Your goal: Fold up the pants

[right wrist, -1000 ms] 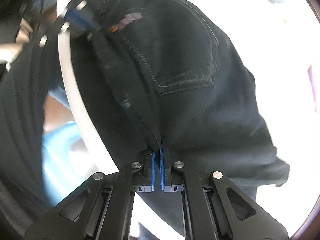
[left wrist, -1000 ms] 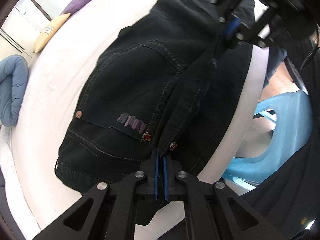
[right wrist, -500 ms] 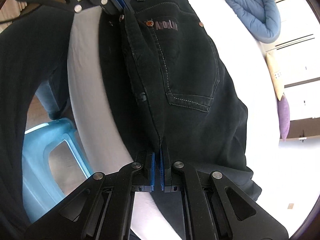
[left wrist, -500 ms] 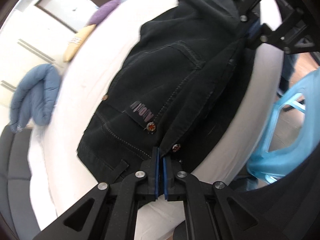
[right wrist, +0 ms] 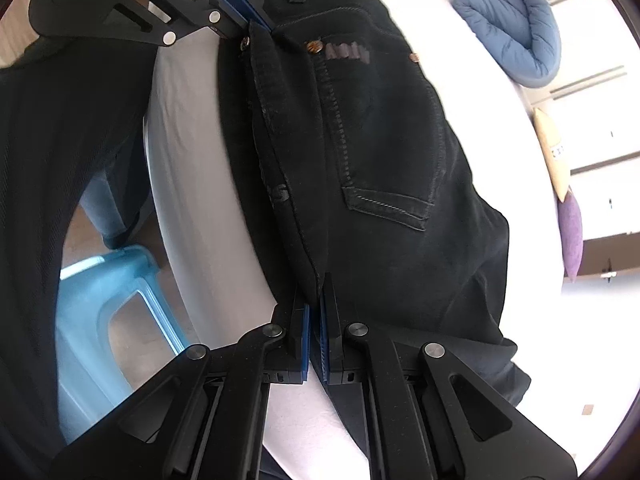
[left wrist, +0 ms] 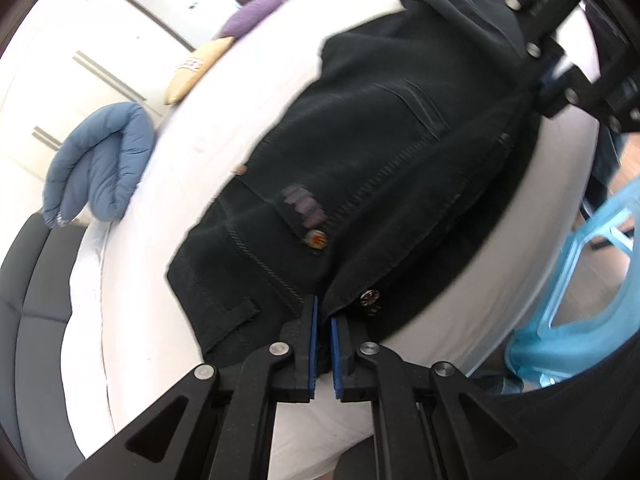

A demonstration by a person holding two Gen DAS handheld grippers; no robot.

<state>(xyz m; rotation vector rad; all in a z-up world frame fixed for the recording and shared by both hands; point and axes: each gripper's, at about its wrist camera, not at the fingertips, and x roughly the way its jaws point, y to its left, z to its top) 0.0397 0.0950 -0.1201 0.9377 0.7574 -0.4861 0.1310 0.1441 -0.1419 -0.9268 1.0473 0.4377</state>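
Black denim pants (left wrist: 380, 160) lie folded lengthwise on a white bed (left wrist: 240, 100), back pocket up. My left gripper (left wrist: 324, 312) has the waistband corner beside the metal button between its blue pads, and its jaws are opening. My right gripper (right wrist: 315, 304) is shut on the folded edge of the pants (right wrist: 400, 140) farther down the leg. Each gripper shows in the other's view: the right one (left wrist: 548, 80) at the upper right, the left one (right wrist: 240, 4) at the top. The held edge runs along the near side of the bed (right wrist: 192, 140).
A light blue plastic stool (left wrist: 580, 300) (right wrist: 100, 300) stands on the floor beside the bed. A folded blue quilt (left wrist: 100, 160), a beige pillow (left wrist: 200, 68) and a purple pillow (left wrist: 256, 12) lie at the far side. A person's dark clothing (right wrist: 40, 160) fills the left edge.
Both grippers came down and laid the pants flatter on the bed. The gap between the left gripper's pads has widened slightly. The right gripper's grip is unchanged.
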